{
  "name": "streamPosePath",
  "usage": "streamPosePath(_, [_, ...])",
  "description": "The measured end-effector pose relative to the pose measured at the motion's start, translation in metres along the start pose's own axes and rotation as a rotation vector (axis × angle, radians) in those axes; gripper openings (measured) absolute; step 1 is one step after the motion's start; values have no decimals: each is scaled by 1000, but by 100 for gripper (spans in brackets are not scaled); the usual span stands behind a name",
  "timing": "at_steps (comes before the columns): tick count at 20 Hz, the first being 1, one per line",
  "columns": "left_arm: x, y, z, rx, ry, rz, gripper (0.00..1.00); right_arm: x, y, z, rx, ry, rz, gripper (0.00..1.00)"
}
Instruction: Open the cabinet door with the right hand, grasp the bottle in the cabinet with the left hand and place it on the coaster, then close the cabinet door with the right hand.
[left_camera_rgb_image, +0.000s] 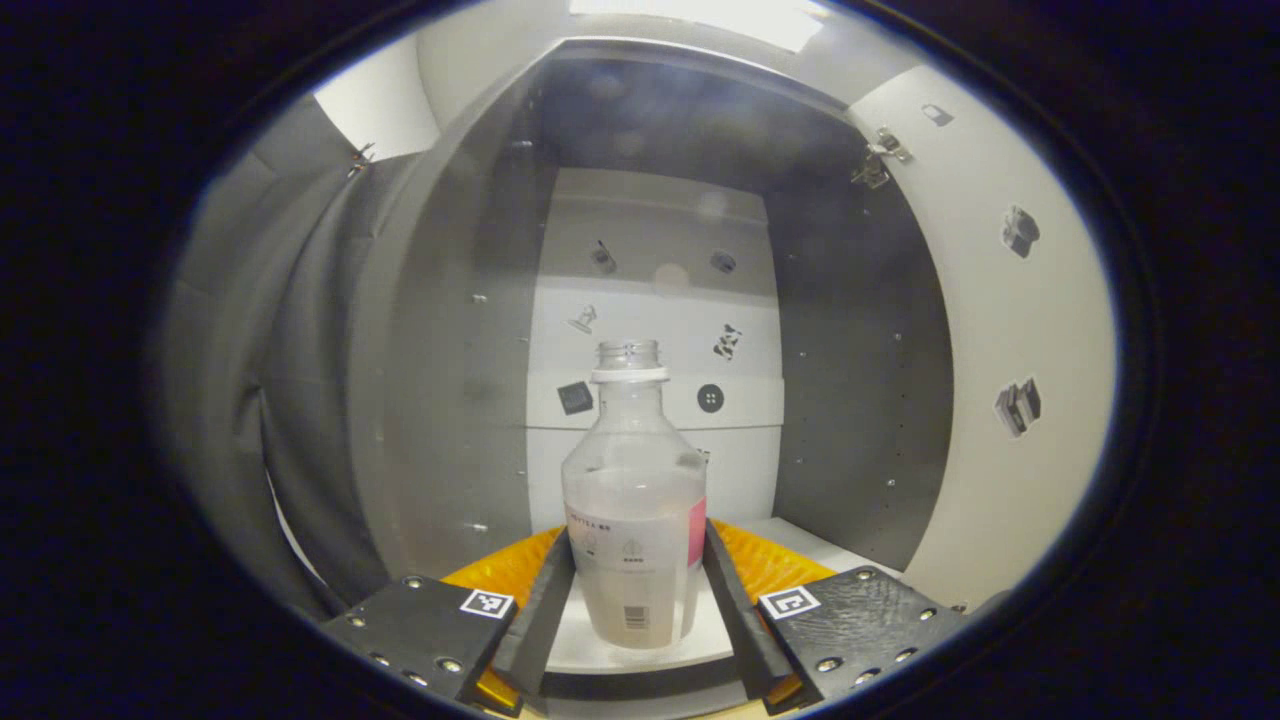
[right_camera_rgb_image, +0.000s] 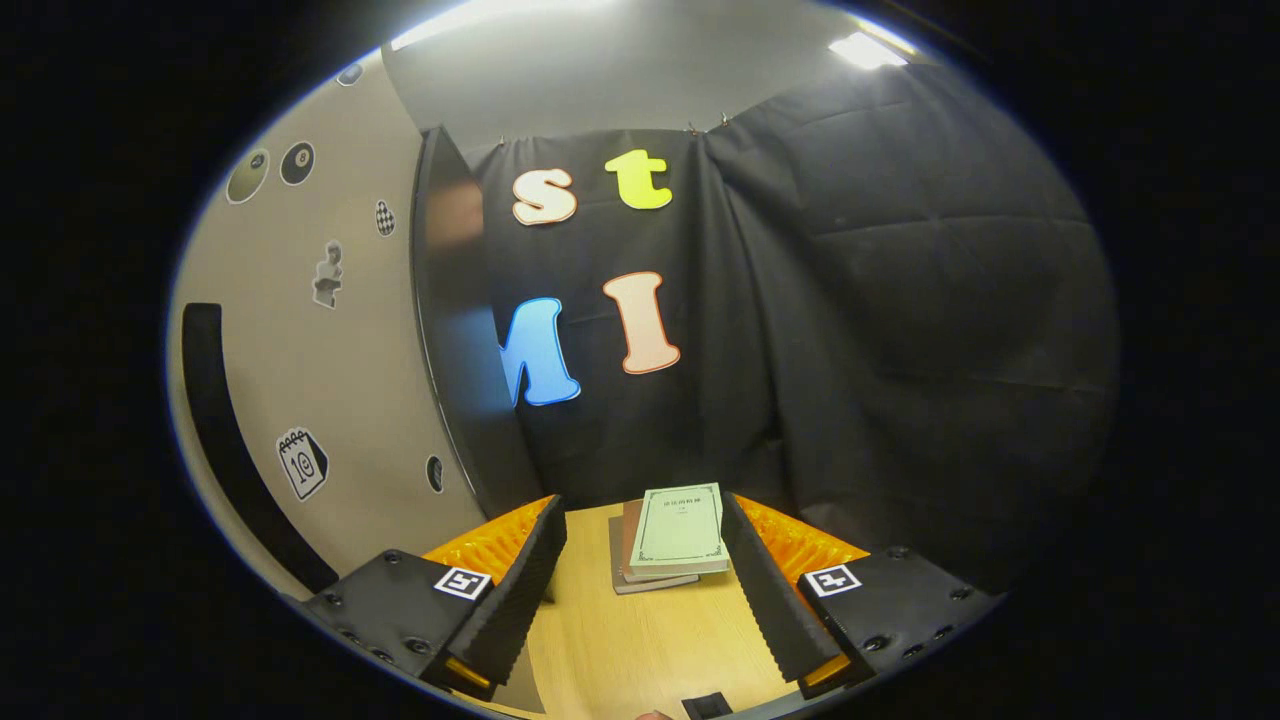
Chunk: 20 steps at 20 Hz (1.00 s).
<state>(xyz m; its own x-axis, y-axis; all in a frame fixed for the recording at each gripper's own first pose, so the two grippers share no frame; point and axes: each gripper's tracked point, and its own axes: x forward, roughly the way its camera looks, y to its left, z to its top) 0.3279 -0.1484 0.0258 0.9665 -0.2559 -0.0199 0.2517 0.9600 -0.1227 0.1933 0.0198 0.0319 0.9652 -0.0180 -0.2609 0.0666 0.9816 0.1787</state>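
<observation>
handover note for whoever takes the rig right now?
Left gripper: fingers either side of the bottle, contact unclear; treat as not yet gripped.
Right gripper: open, holding nothing, over the wooden table near a stack of books.
Cabinet door is open. Bottle stands uncapped inside the cabinet.
Left: grip bottle, place it on the coaster, shut door with right.

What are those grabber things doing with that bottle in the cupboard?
A person holds a gripper in each hand. The cabinet door is already open. The left gripper has reached into the cabinet, and its fingers sit on either side of the bottle; whether they press on it is hard to tell. The right gripper is open, holding nothing, above the table near a stack of books.
</observation>
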Motion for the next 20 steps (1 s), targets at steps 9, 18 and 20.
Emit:
streamPosePath(9, [-94, 46, 3, -10, -26, 131, 72, 11, 18, -9, -18, 35, 157, 98])
streamPosePath(18, [-181, 81, -33, -12, -2, 270, 74, 17, 29, -24, -25, 79, 270, 98])
streamPosePath(20, [-197, 84, -44, -15, -5, 289, 74, 17, 30, -29, -32, 89, 282, 98])
